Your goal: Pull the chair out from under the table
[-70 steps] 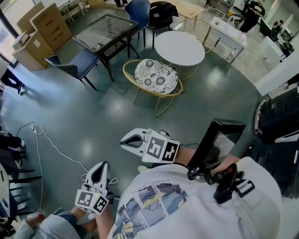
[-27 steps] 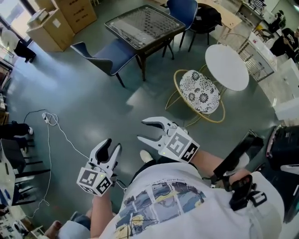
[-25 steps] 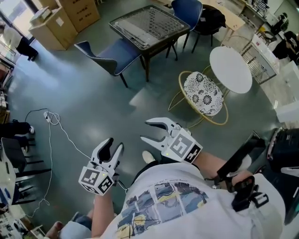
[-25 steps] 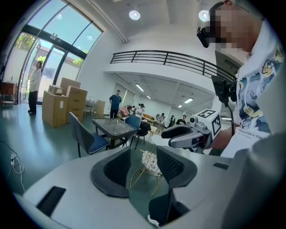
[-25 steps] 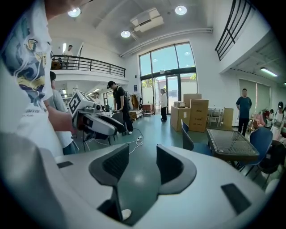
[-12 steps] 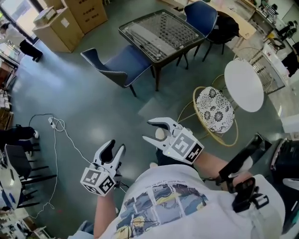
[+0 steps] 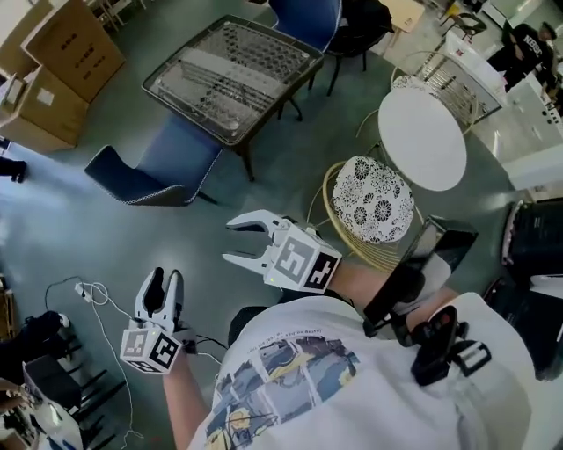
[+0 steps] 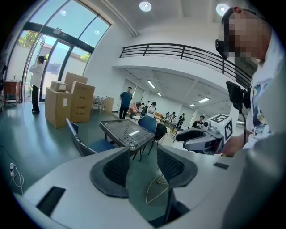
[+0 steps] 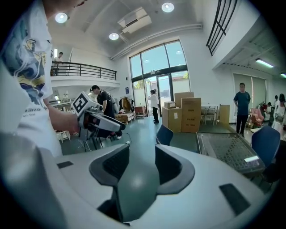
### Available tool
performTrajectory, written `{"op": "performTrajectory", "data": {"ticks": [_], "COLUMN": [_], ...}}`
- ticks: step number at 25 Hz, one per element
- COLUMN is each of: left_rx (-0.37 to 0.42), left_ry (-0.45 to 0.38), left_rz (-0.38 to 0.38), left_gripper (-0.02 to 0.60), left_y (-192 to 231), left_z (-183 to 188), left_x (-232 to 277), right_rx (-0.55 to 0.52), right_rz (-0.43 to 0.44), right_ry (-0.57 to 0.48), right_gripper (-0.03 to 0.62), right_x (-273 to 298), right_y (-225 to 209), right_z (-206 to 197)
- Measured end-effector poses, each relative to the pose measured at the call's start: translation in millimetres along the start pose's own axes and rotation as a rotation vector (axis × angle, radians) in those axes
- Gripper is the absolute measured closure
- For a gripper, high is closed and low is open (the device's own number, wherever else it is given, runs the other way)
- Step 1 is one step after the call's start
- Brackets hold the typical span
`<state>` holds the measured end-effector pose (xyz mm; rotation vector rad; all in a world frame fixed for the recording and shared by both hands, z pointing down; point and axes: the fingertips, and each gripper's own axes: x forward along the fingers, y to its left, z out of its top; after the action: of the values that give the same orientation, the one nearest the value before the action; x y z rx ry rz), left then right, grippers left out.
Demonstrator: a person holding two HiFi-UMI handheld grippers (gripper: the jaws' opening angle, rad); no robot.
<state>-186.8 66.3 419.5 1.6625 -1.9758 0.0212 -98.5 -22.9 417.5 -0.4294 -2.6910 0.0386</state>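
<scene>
A dark blue chair (image 7: 157, 167) stands at the near left side of the square mesh-topped table (image 7: 233, 70), its seat partly under the top. My left gripper (image 7: 164, 285) hovers over the bare floor, well short of the chair, open and empty. My right gripper (image 7: 239, 241) is also open and empty, held over the floor in front of the table. In the left gripper view the chair (image 8: 82, 139) and table (image 8: 127, 132) lie ahead beyond the jaws. The right gripper view shows the chair (image 9: 164, 134) past its open jaws and the table (image 9: 230, 152) at the right.
A round white table (image 7: 427, 136) and a yellow wire chair with a patterned cushion (image 7: 374, 200) stand to the right. A second blue chair (image 7: 303, 13) is behind the table. Cardboard boxes (image 7: 53, 44) sit far left, and a white cable (image 7: 88, 294) lies on the floor.
I have moved across the floor and the table and blue chair are now closer to both grippers. Both grippers travelled along and stayed open.
</scene>
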Motion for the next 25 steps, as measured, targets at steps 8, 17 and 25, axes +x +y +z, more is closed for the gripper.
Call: {"op": "performTrajectory", "data": {"ticks": [8,17,25], "left_rx": [-0.063,-0.163,-0.269], "left_ry": [0.042,0.120,0.233], "left_rz": [0.032,0.067,0.207], "left_gripper": [0.391,0.364,0.316], "left_y": [78.1,205.3,353.3], "left_z": [24.0,45.2,57.4], "left_x": [76.1,138.0,174.4], "right_rx": [0.029,0.089,0.143], "right_rz": [-0.063,-0.169,-0.253], "right_ry": [0.048,0.056,0.044], "right_gripper": [0.422,0.422,0.422], "right_x": [26.0,83.3,151.5], "right_y": [-74.7,-130.2,-158.5], "right_z": [-6.2,23.8,57.7]}}
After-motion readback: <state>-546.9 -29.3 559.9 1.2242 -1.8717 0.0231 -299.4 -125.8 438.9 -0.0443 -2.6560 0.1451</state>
